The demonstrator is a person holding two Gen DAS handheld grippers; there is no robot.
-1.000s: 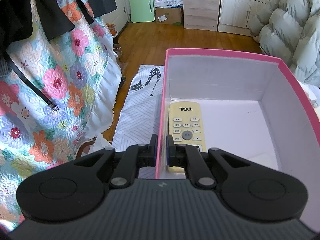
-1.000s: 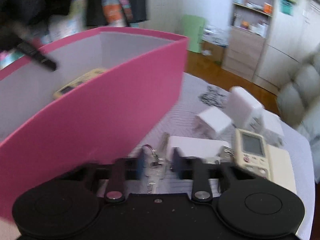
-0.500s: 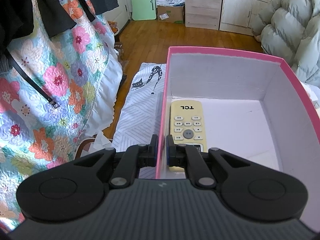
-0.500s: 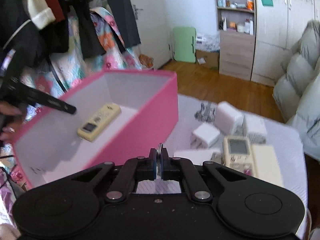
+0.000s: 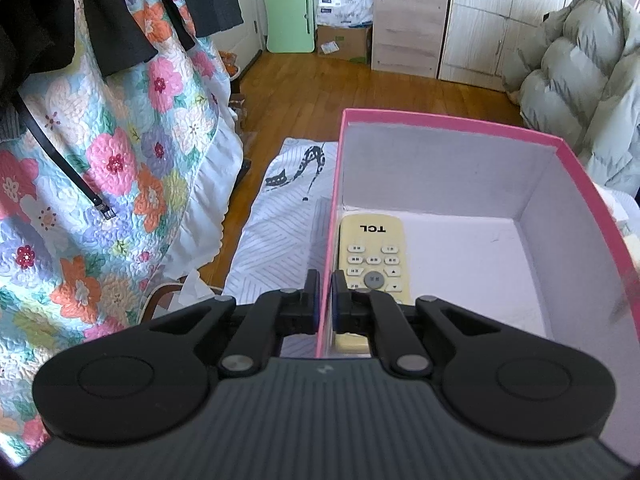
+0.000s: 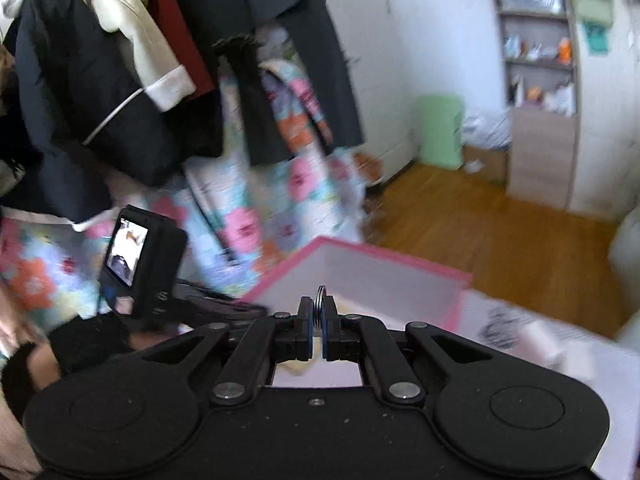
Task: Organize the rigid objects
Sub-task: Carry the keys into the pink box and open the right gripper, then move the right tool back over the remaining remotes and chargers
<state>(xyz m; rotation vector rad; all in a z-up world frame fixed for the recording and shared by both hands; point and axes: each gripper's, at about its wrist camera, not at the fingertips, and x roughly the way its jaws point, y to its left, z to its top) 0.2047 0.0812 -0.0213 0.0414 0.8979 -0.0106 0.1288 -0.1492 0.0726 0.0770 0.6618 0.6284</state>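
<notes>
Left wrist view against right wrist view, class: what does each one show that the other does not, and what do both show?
Only the left wrist view shows the yellow TCL remote lying in the box, and the left gripper clamped on the box's side wall. Only the right wrist view shows the right gripper shut on a metal key ring. Both show the pink box and the floral quilt.

Pink box (image 5: 448,122), yellow remote (image 5: 372,256)

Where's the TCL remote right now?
In the left wrist view the remote lies flat on the floor of the pink box, against its left wall, just beyond the left gripper clamped on that wall.
</notes>
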